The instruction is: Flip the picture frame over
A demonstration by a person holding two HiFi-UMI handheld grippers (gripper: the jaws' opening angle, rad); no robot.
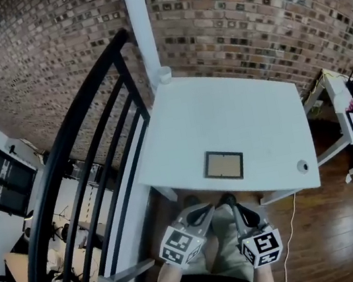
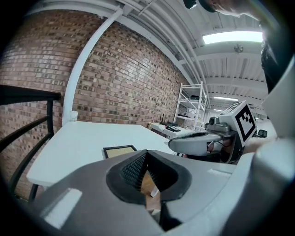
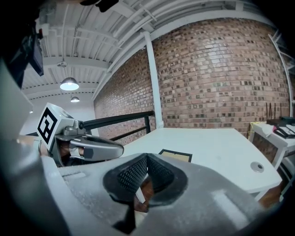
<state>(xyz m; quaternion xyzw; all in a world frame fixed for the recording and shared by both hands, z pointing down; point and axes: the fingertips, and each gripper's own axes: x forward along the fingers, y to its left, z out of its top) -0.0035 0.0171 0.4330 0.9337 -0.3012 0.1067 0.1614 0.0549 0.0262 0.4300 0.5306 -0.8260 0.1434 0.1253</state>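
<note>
Under a brick wall [image 1: 242, 12] stands a white desk [image 1: 239, 113], and the picture frame [image 1: 223, 164] lies flat near the middle of its front edge. The left gripper [image 1: 205, 211] and right gripper [image 1: 236, 208], jaws closed and empty, hang side by side just off that edge, clear of the frame.

Right gripper [image 3: 146, 160] has its jaws together with nothing between them. Just beyond lies the picture frame [image 3: 175, 155], flat on the white table [image 3: 221, 145], and the left gripper [image 3: 115, 150] sits alongside.
</note>
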